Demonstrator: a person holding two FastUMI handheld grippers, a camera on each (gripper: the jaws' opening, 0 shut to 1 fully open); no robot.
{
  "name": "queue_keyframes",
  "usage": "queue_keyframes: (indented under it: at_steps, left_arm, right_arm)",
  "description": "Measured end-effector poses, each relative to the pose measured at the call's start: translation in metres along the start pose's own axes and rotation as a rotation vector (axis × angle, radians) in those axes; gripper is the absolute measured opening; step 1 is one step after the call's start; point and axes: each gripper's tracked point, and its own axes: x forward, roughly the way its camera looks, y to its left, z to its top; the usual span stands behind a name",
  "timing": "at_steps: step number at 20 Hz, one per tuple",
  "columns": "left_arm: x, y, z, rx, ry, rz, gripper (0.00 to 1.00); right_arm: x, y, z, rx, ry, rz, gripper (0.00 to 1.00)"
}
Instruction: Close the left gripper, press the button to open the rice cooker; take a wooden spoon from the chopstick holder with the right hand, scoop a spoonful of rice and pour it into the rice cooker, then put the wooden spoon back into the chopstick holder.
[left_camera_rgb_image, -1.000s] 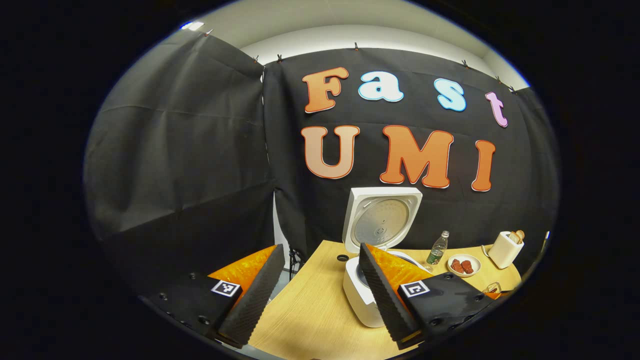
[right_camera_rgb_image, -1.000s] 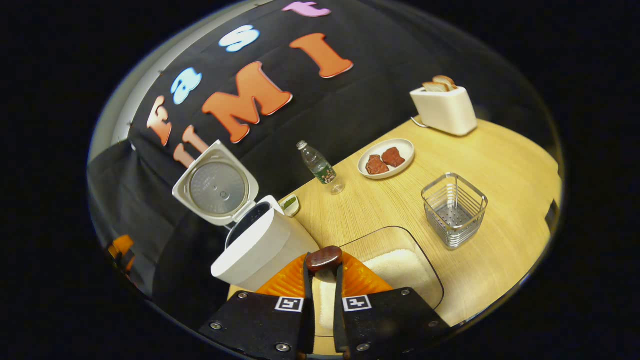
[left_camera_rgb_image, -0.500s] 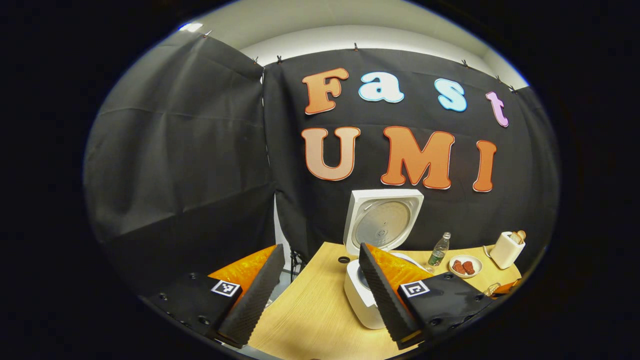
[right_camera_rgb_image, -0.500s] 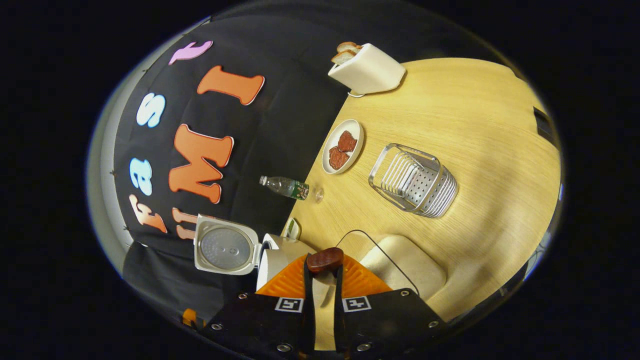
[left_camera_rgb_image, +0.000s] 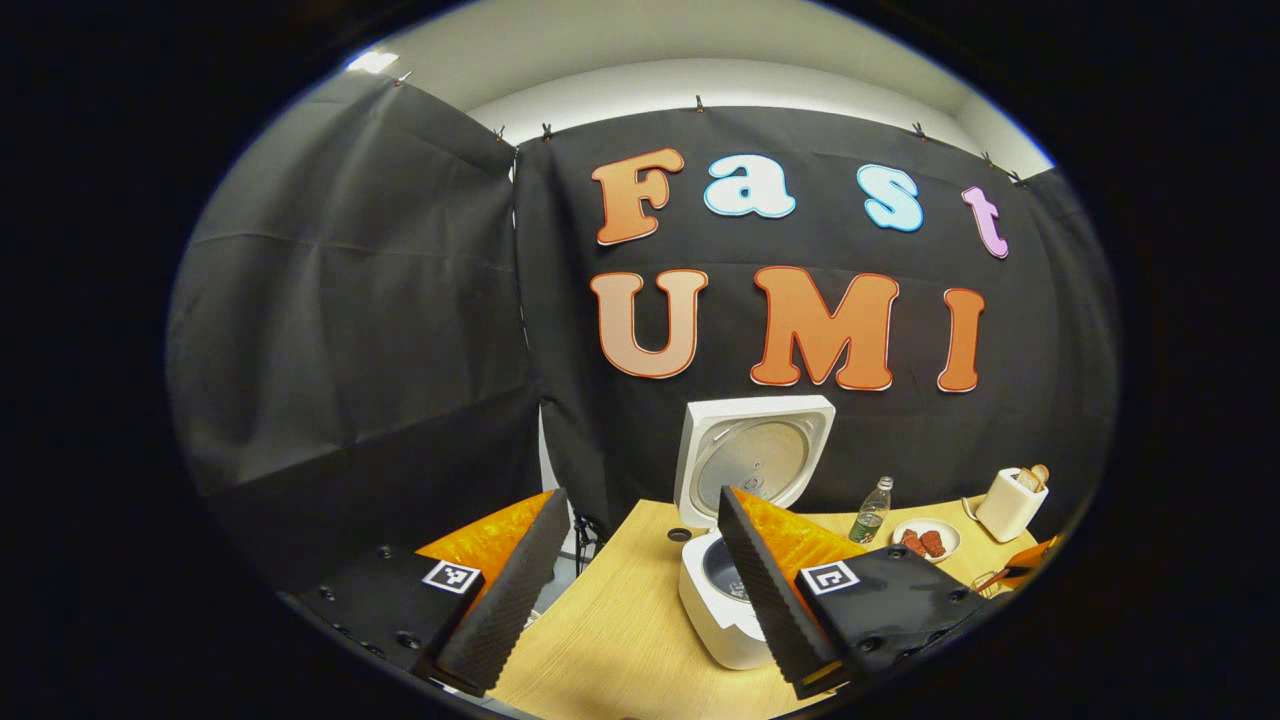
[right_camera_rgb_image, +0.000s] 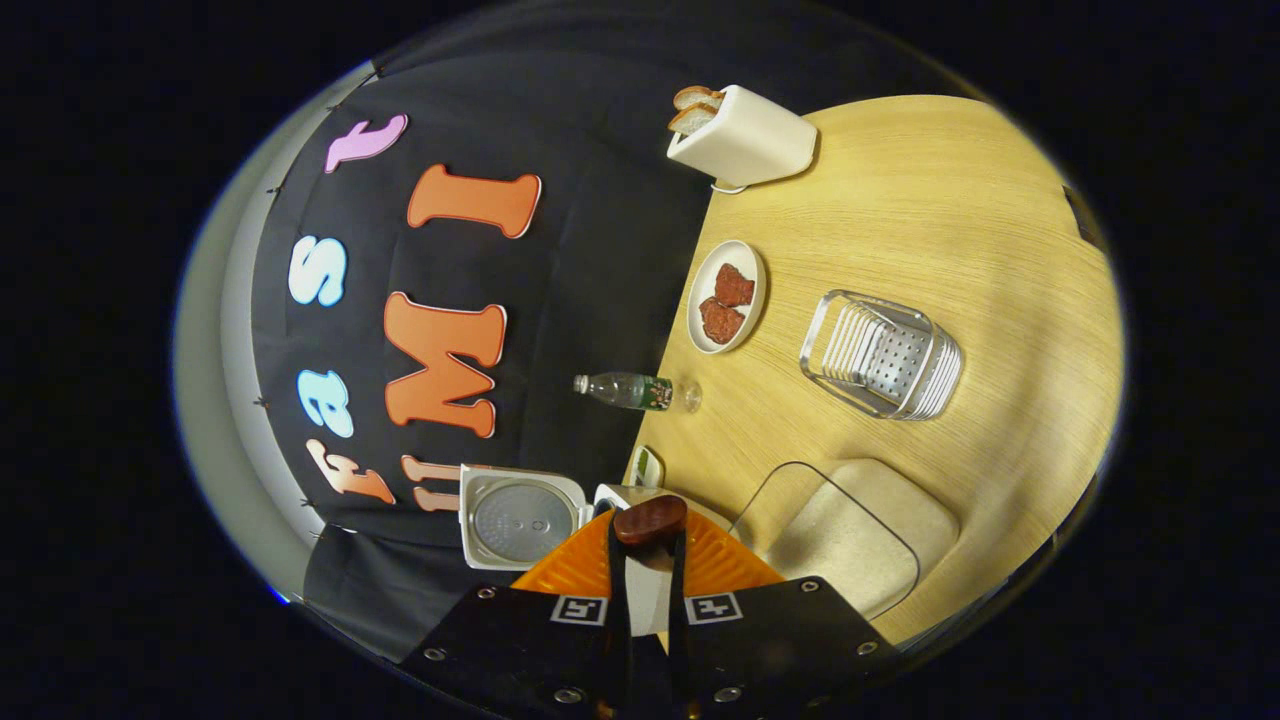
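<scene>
Right tool (right_camera_rgb_image: 648, 555), clamped on the wooden spoon (right_camera_rgb_image: 650, 520), has rolled over the open rice cooker (right_camera_rgb_image: 560, 510) — pouring, I'd say; left tool (left_camera_rgb_image: 640, 590) gapes apart.

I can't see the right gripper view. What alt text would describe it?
The right gripper grips a dark brown wooden spoon, rolled sideways above an open white rice cooker. On the light wooden table sit a clear rice tub and a wire chopstick holder.
</scene>
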Motion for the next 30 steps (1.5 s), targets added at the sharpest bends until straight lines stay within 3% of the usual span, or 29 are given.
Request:
queue_keyframes:
  at_steps: [7, 15, 17, 18, 19, 23, 30]
  left_arm:
    - [0.01, -0.01, 0.0, 0.0, 0.007, -0.016, 1.0]
    - [0.021, -0.028, 0.007, -0.009, 0.001, -0.057, 1.0]
    - [0.024, -0.031, 0.006, -0.014, 0.005, -0.065, 1.0]
    - [0.024, -0.031, 0.004, -0.017, 0.008, -0.067, 1.0]
    - [0.025, -0.031, 0.003, -0.017, 0.013, -0.068, 1.0]
    - [0.027, -0.031, -0.001, -0.02, 0.027, -0.067, 1.0]
    - [0.039, -0.016, -0.015, -0.021, 0.05, -0.04, 1.0]
  right_arm:
    - [0.015, 0.068, 0.02, 0.03, -0.013, 0.119, 0.14]
    - [0.059, 0.129, 0.02, -0.037, -0.003, 0.175, 0.14]
    - [0.075, 0.146, 0.016, -0.066, 0.002, 0.189, 0.14]
    - [0.081, 0.153, 0.014, -0.086, 0.003, 0.195, 0.09]
    - [0.088, 0.162, 0.01, -0.112, 0.004, 0.201, 0.14]
    - [0.117, 0.187, -0.01, -0.221, 0.008, 0.204, 0.14]
    - [0.163, 0.193, -0.052, -0.401, 0.046, 0.162, 0.14]
